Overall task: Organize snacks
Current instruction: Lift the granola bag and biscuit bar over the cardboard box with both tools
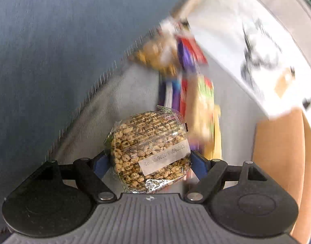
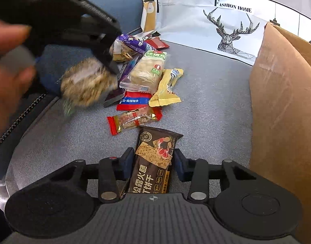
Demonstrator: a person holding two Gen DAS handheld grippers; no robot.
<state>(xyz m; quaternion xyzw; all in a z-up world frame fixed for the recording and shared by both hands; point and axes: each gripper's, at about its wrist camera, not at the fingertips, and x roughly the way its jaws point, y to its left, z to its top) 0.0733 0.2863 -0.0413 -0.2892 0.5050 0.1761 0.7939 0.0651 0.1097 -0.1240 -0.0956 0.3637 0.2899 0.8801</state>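
Observation:
My left gripper is shut on a round puffed-grain cake in clear wrap and holds it in the air above the grey sofa seat. The same gripper and cake show blurred at the left of the right wrist view. My right gripper is shut on a dark brown cracker packet low over the seat. A pile of snack packets lies on the seat ahead of it, also blurred in the left wrist view.
A brown cardboard box stands at the right, also seen in the left wrist view. A white fabric bin with a deer print stands behind the pile. A dark blue cushion lies to the left.

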